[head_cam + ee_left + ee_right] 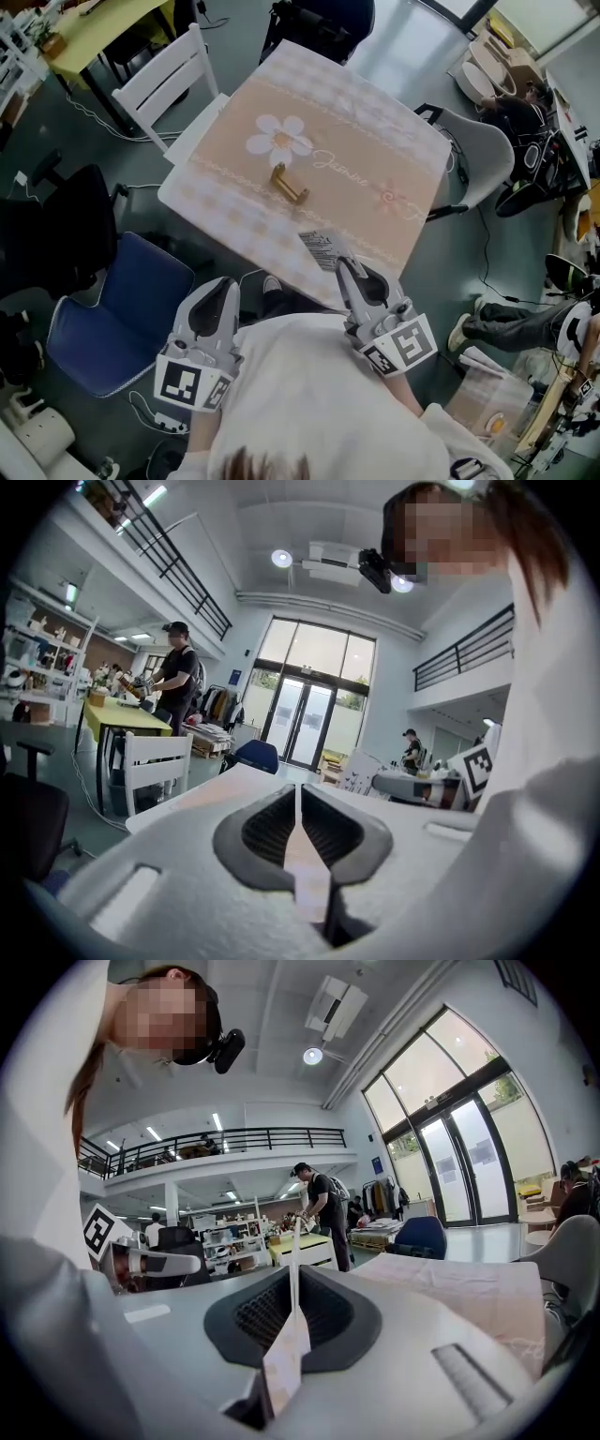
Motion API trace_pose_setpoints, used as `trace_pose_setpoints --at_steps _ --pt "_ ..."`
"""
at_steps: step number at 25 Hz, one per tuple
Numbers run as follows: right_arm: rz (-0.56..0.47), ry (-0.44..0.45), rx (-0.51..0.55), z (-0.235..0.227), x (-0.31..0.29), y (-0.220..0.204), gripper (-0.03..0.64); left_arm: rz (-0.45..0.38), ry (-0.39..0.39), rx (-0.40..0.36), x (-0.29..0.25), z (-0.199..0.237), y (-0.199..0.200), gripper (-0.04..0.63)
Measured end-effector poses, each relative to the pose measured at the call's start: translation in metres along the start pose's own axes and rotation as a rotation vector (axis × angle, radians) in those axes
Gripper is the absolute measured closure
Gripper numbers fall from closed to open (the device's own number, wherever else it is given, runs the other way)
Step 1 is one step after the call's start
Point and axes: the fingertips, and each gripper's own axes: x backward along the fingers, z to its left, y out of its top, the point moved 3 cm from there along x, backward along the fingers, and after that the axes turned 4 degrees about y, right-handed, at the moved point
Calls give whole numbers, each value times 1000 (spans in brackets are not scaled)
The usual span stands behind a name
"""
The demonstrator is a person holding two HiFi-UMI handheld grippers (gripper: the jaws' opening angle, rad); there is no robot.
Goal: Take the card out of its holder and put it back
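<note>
A small gold card holder [289, 184] stands empty in the middle of the table [356, 122], on a beige cloth with a daisy print. My right gripper [345, 265] hovers over the table's near edge, shut on a white printed card [322, 249] that sticks out forward from its tips. In the right gripper view the card [286, 1354] stands edge-on, pinched between the dark pads of that gripper [293, 1283]. My left gripper [225, 286] hangs off the table's near left side, clear of the card. Its jaws [298, 803] are shut with nothing between them.
A white wooden chair [169, 80] stands at the table's far left, a blue padded chair [122, 309] at the near left and a grey chair [478, 155] at the right. Cables lie on the floor. People stand far back in the hall.
</note>
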Motion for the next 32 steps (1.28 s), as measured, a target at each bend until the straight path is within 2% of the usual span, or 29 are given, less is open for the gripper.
trace_pose_setpoints --at_steps 3,8,18,26,32 --pt "2 8 -3 2 0 0 602 -25 15 63 0 5 6 575" --pt "1 17 -5 3 2 0 602 -34 33 -15 0 0 13 575" --pt "-6 21 -2 6 3 4 601 -51 40 -27 4 -4 17 577" --pt "-10 36 -15 8 2 6 602 -67 107 -28 15 14 25 577" --pt "-19 54 -5 13 0 9 601 -87 127 -33 21 18 28 592"
